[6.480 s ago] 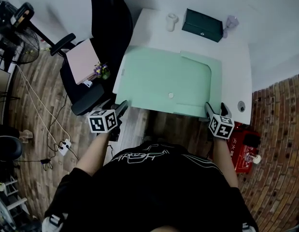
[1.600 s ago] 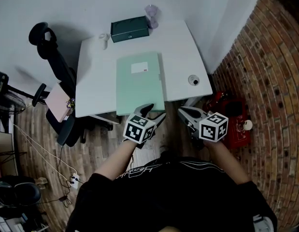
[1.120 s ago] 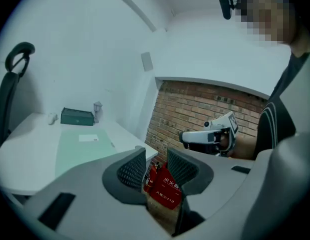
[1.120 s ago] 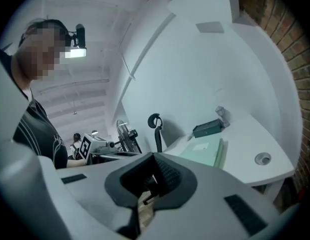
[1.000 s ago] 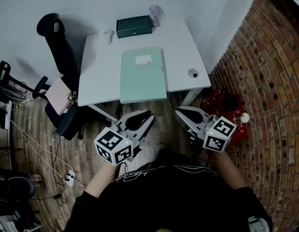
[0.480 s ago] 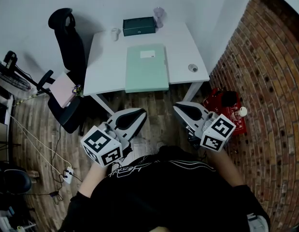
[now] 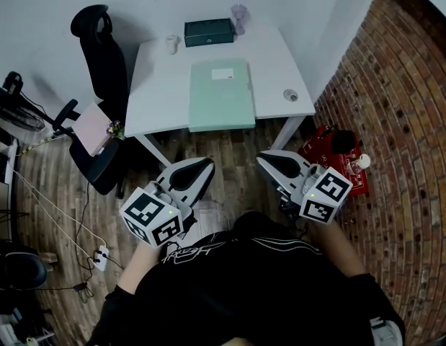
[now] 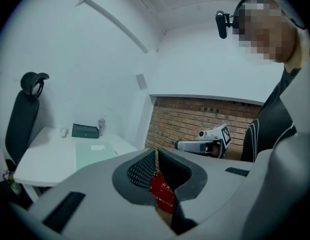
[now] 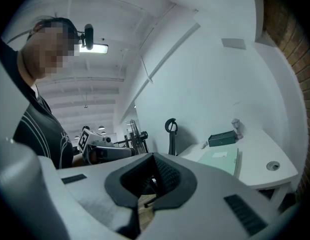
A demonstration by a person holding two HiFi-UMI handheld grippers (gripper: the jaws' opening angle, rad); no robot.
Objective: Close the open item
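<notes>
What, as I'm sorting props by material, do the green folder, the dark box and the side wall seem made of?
Green folder: probably plastic or coated card, matt pale green; it lies thin and flat with a white label.
Dark box: unclear, perhaps leatherette or painted metal; smooth, dark green, crisp edges.
Side wall: red brick, unpainted; mortar joints show.
</notes>
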